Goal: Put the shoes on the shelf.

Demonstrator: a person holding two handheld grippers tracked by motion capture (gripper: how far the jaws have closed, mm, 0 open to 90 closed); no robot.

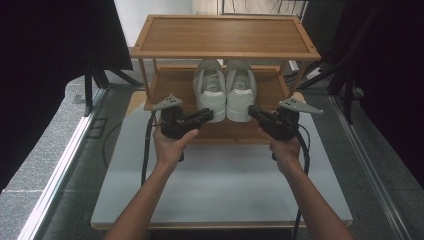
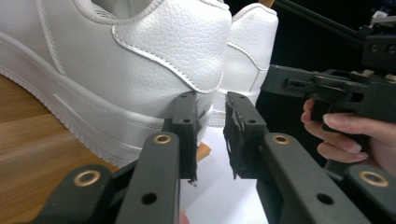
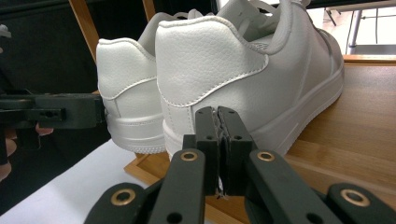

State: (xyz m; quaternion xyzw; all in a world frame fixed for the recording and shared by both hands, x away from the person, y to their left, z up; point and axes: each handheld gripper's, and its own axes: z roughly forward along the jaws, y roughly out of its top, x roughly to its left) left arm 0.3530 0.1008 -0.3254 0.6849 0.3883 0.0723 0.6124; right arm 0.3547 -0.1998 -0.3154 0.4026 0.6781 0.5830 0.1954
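A pair of white sneakers stands side by side on the lower shelf (image 1: 172, 85) of a wooden rack, heels towards me. My left gripper (image 1: 210, 115) is at the heel of the left shoe (image 1: 209, 87). In the left gripper view its jaws (image 2: 210, 100) stand apart just behind that heel (image 2: 140, 56), with nothing between them. My right gripper (image 1: 251, 111) is at the heel of the right shoe (image 1: 241, 87). In the right gripper view its jaws (image 3: 217, 112) are pressed together, low in front of that heel (image 3: 243, 70), and hold nothing.
The rack's top shelf (image 1: 225, 35) overhangs the shoes and carries nothing. The rack stands at the far end of a white board (image 1: 220, 185) on a grey floor. Dark curtains hang on both sides. A metal rail (image 1: 60, 170) runs along the left.
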